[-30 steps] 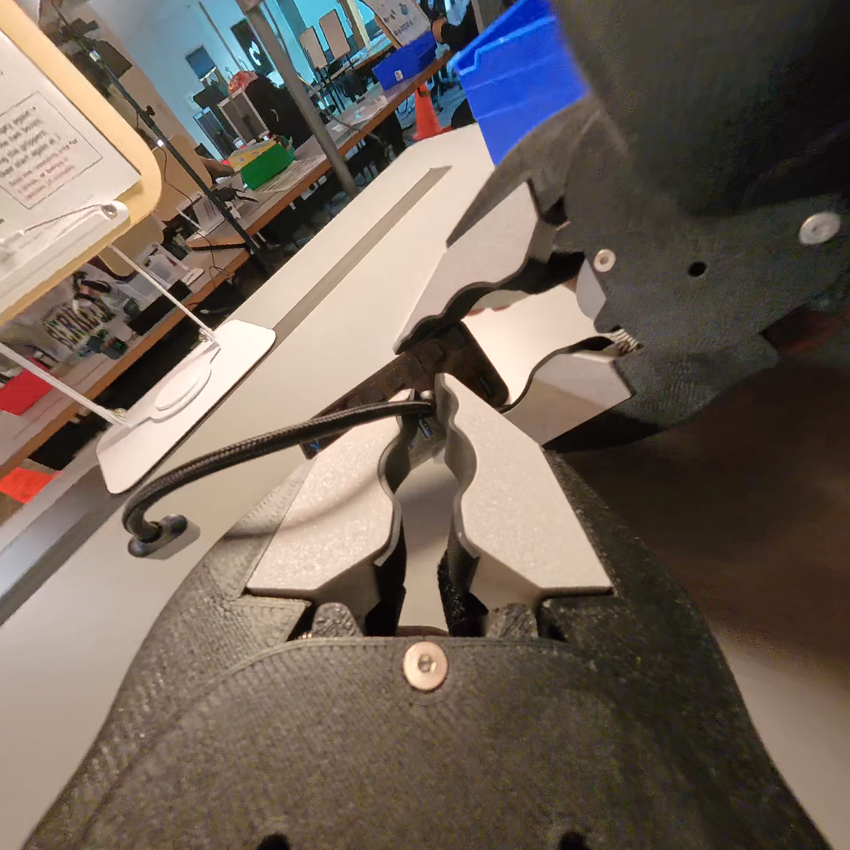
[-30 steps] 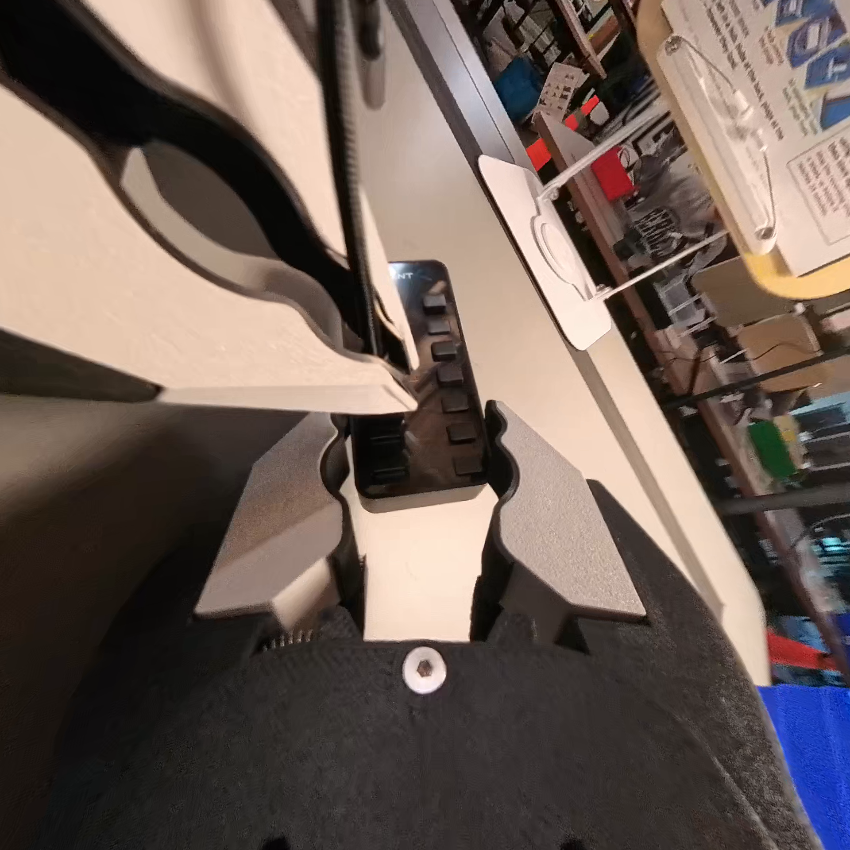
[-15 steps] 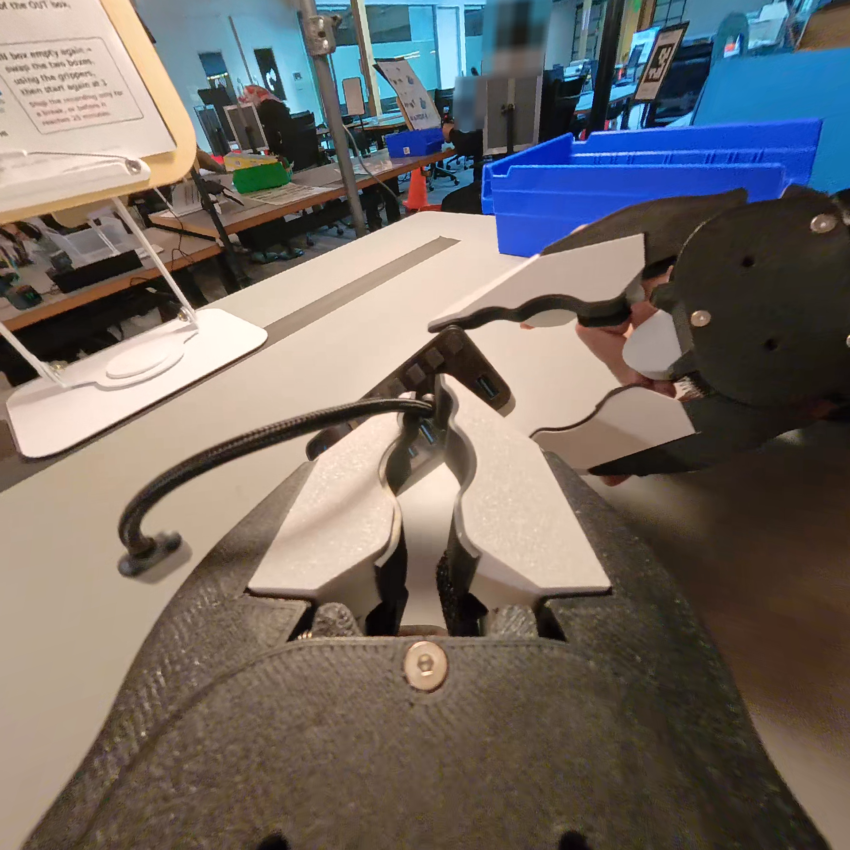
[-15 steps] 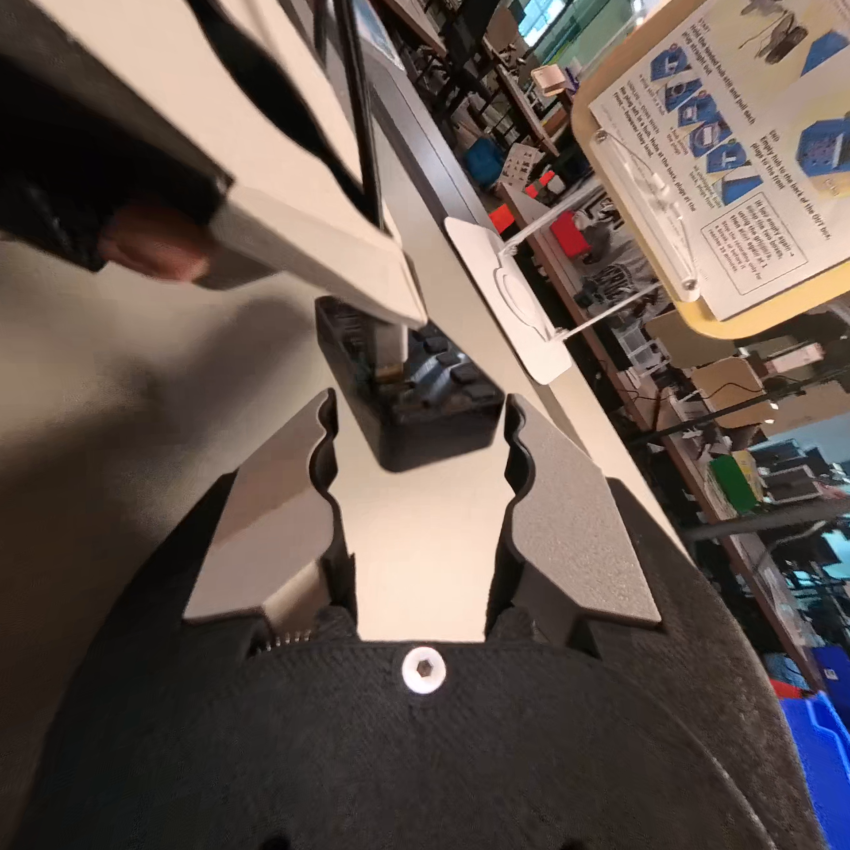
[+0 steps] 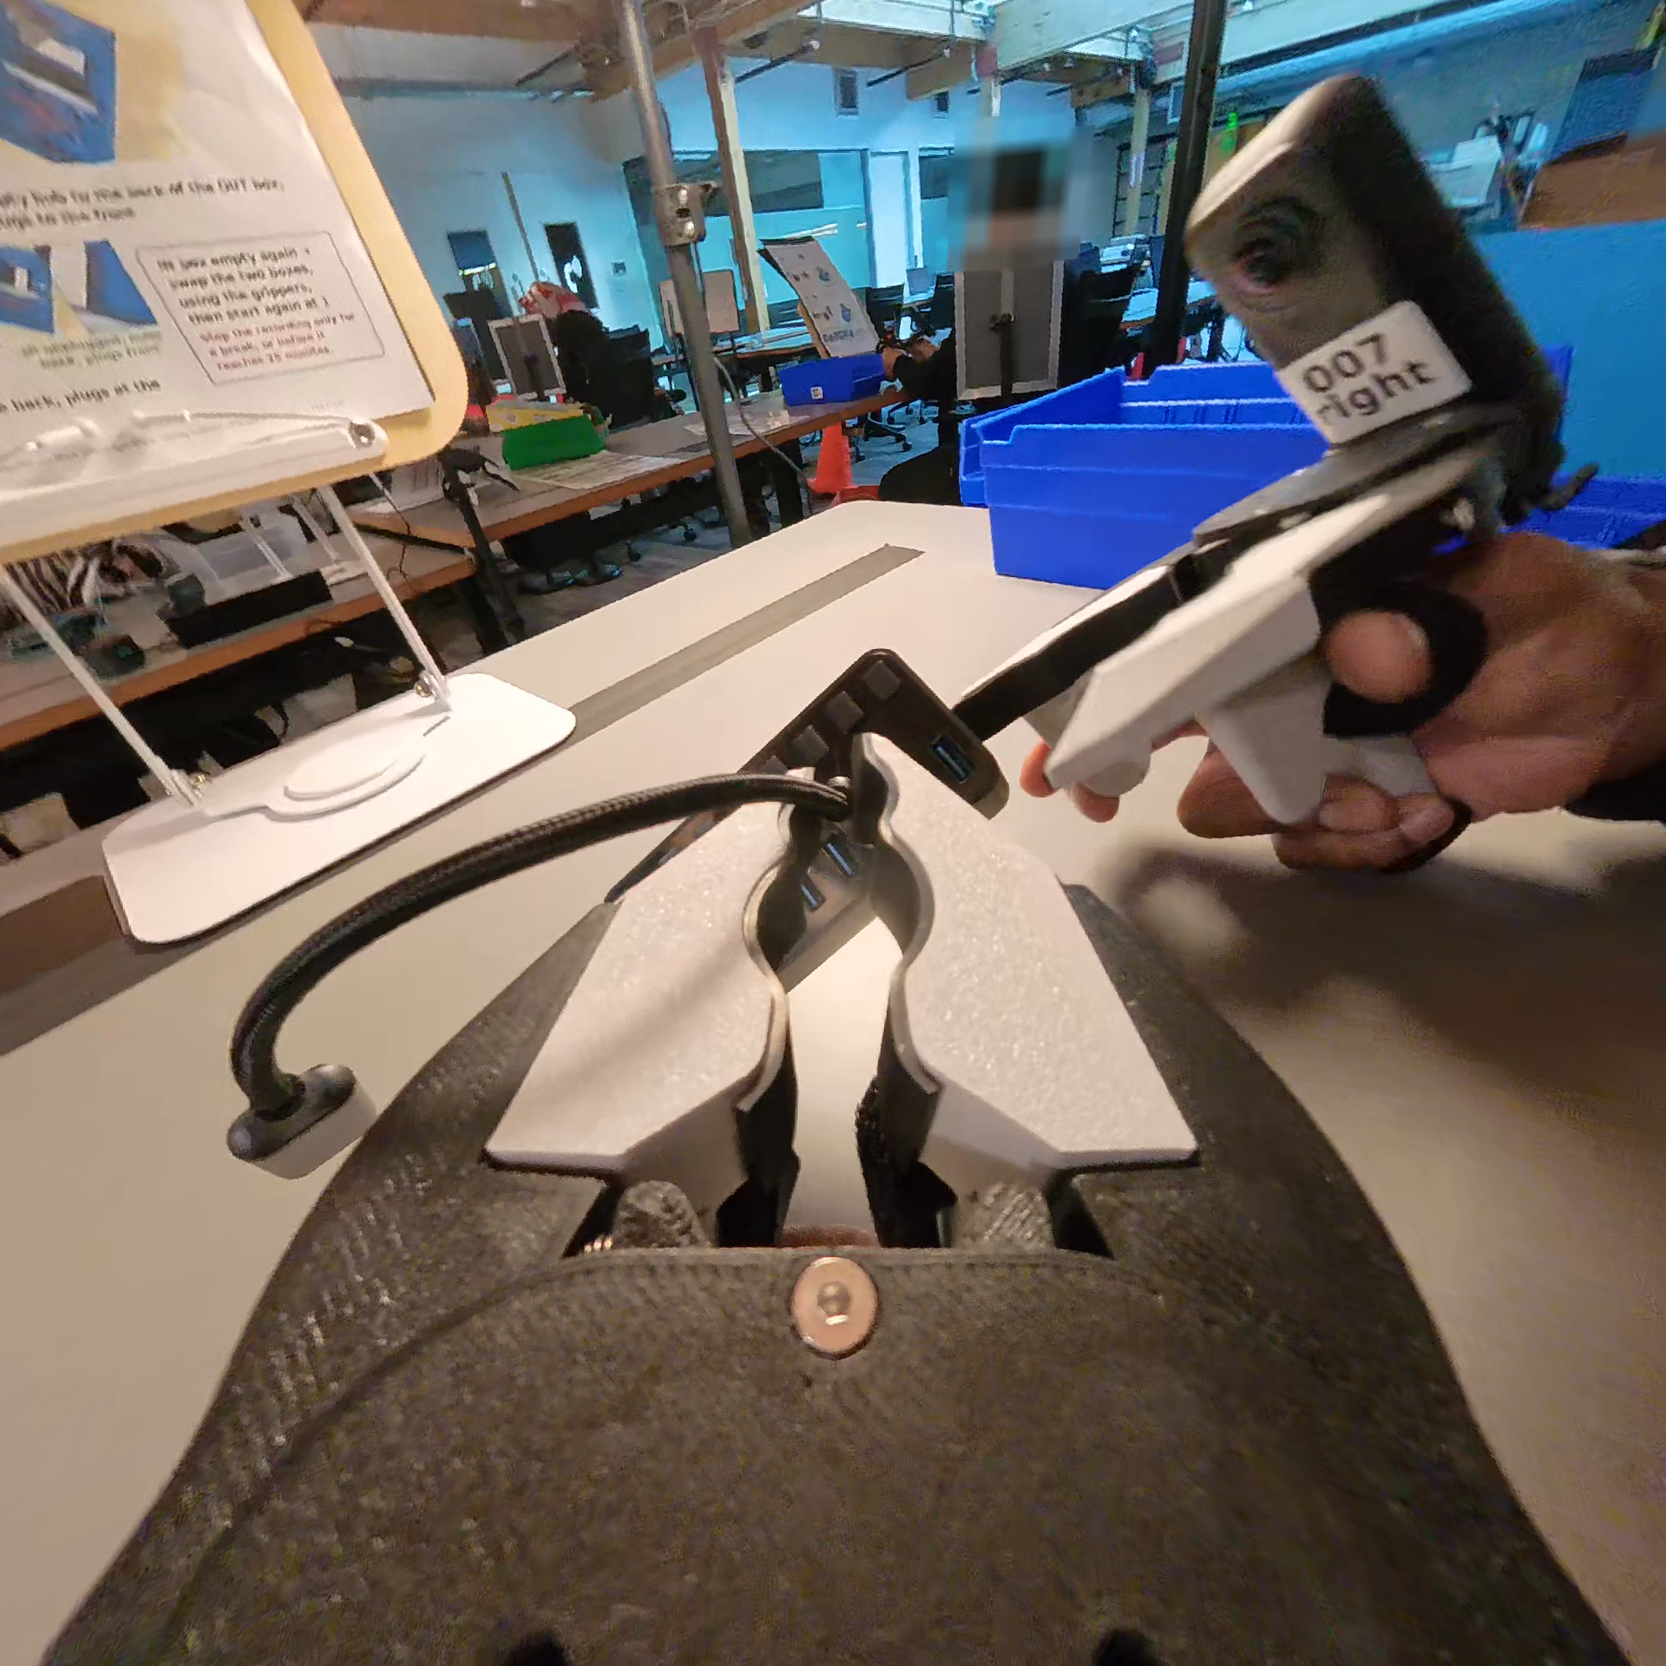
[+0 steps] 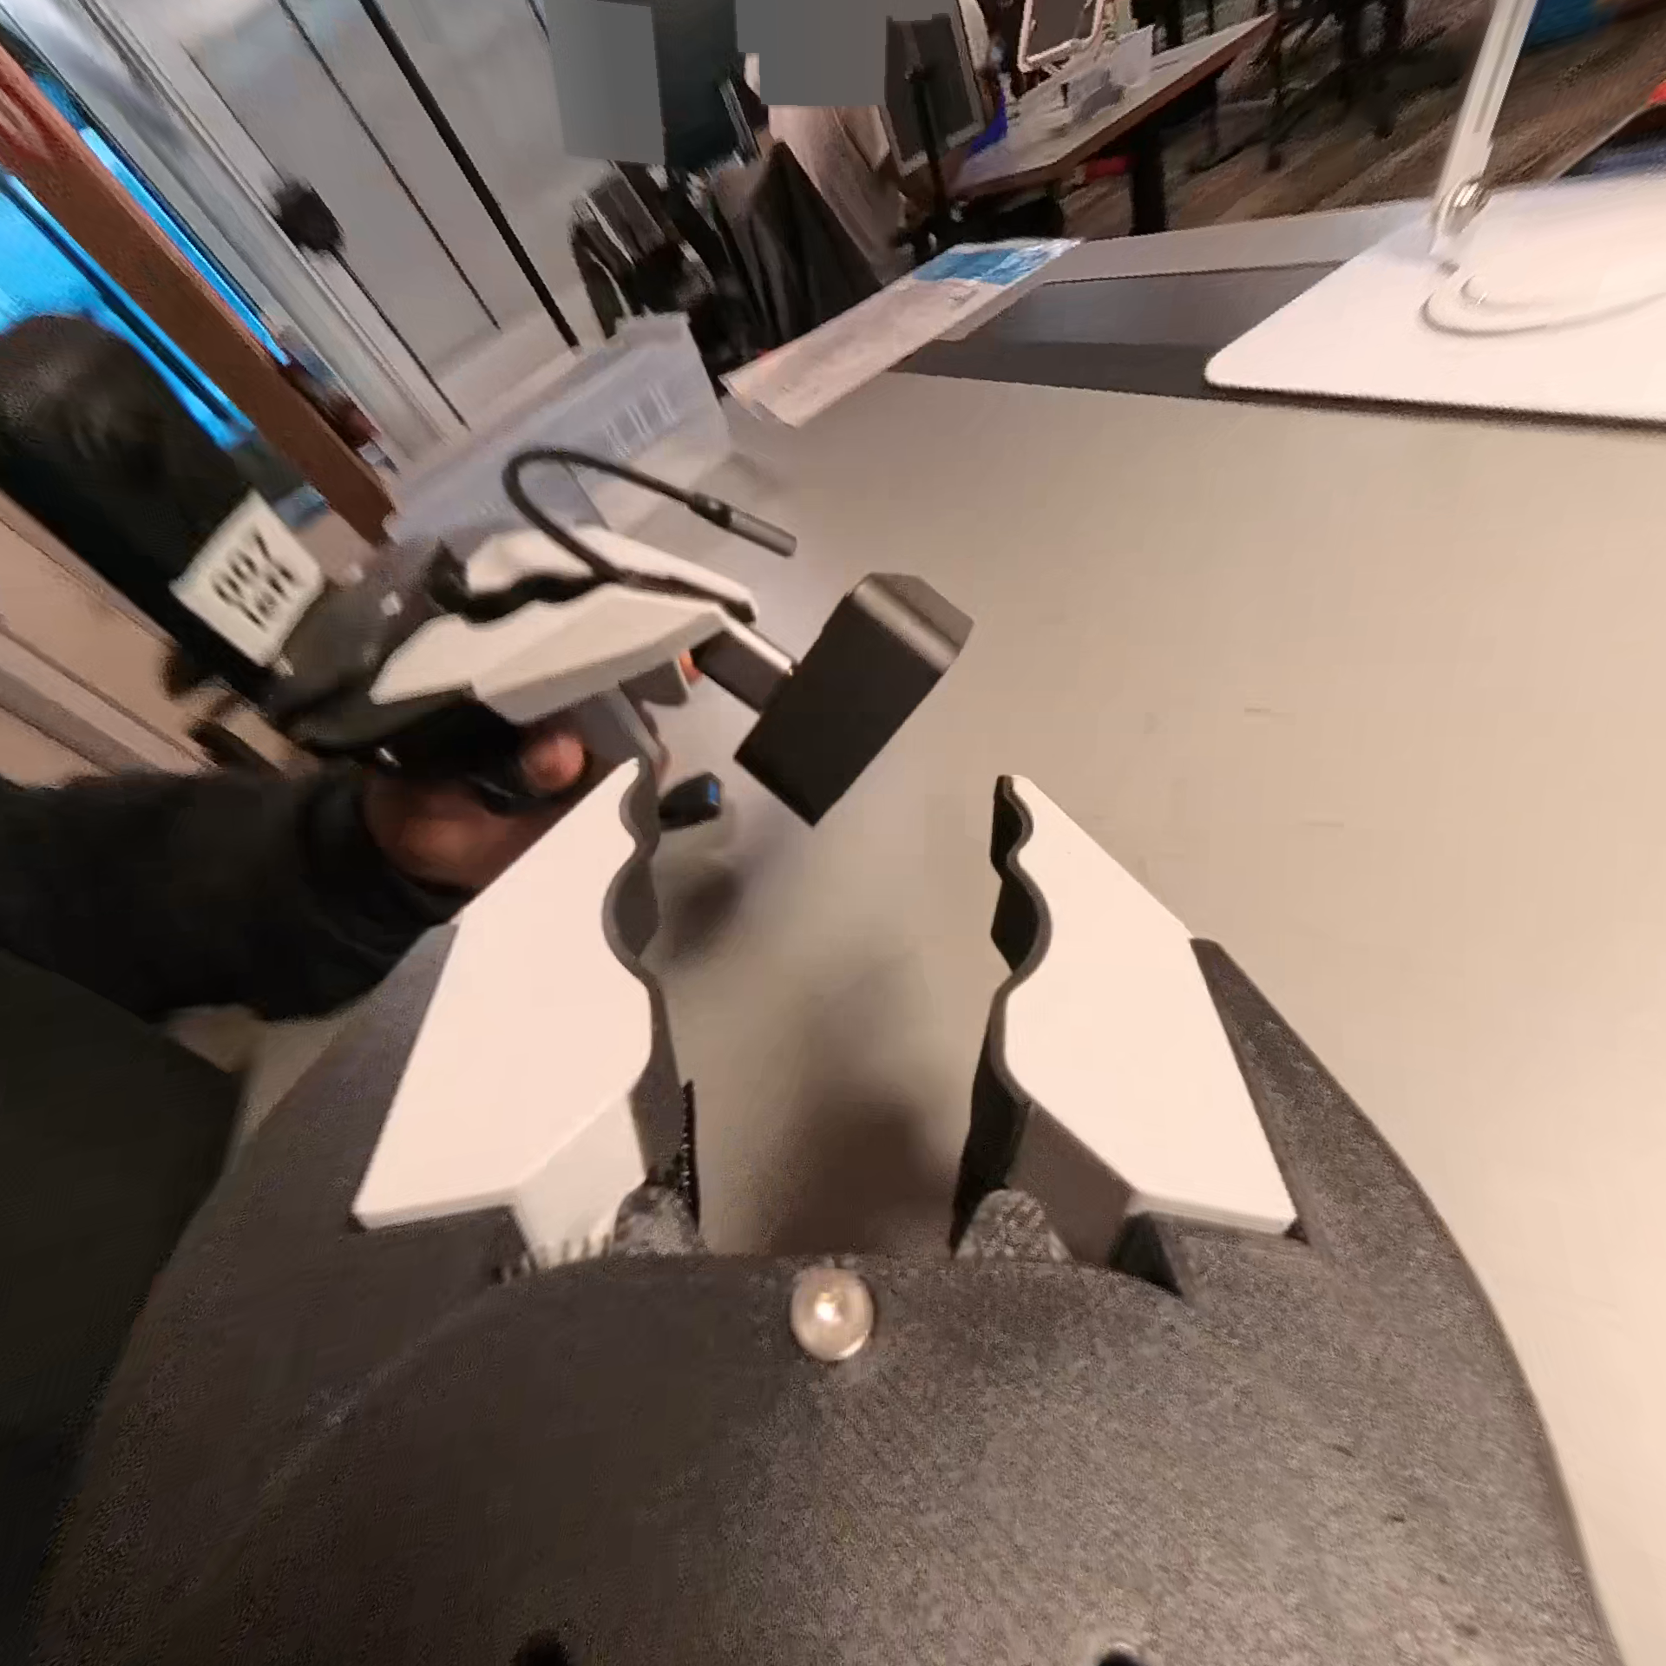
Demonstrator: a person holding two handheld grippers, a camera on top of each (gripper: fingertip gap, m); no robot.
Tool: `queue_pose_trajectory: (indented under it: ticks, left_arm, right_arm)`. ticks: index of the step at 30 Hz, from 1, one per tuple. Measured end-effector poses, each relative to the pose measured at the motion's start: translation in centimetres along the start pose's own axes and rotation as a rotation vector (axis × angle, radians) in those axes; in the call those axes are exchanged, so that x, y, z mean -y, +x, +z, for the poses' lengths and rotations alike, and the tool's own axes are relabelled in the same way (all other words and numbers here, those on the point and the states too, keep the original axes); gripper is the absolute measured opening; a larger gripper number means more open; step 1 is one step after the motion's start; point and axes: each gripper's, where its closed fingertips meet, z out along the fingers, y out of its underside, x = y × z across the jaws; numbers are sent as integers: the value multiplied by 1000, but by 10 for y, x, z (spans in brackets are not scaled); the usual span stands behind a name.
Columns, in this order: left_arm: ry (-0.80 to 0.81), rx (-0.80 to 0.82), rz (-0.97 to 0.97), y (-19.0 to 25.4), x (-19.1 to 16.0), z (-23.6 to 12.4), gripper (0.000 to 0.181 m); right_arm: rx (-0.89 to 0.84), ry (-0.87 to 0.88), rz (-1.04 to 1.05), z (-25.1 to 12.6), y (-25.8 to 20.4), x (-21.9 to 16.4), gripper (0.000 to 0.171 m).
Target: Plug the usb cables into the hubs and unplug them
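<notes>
My left gripper (image 5: 852, 784) is shut on the USB plug (image 6: 748, 667) of a black braided cable (image 5: 505, 865). The plug sits in a port of the black hub (image 5: 892, 712). The cable's free end (image 5: 297, 1118) rests on the table. In the right wrist view the hub (image 6: 856, 685) hangs tilted on the plug, off the table, beside the left gripper (image 6: 721, 622). My right gripper (image 6: 820, 784) is open and empty, drawn back from the hub. It also shows in the left wrist view (image 5: 1001, 739), just right of the hub and held by a hand.
A white document stand base (image 5: 334, 793) stands at the left on the grey table (image 5: 1352, 1037); it also shows in the right wrist view (image 6: 1442, 343). Blue bins (image 5: 1127, 478) stand at the far right. A clear bin (image 6: 586, 424) and papers (image 6: 883, 343) lie at the far edge.
My right gripper, which flanked the hub's end, has opened wider and drawn back from it. The left gripper stays shut on the plug, and the hub now hangs from it.
</notes>
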Motion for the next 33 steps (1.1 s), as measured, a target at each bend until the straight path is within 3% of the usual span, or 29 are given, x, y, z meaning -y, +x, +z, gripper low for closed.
queue_pose_trajectory:
  ticks: [2,5,7,14,22,29,33]
  left_arm:
    - [1,-13,47,7,1,1,10]
    - [8,-26,112,17,2,1,10]
    - [17,-25,147,20,4,1,9]
    - [-59,-10,94,18,-7,7,12]
    - [-86,-21,-208,18,-7,7,26]
    - [-38,-237,-702,31,-4,8,23]
    - [-13,-315,-861,38,-8,9,14]
  right_arm:
    - [69,13,110,0,-4,2,68]
    - [122,14,201,1,-6,-1,40]
    - [113,20,223,2,-4,-2,33]
    - [-10,95,167,-2,7,7,29]
    - [-97,220,-4,-10,4,26,28]
    - [-122,302,-64,-14,0,36,27]
    - [-126,289,-79,-10,0,33,27]
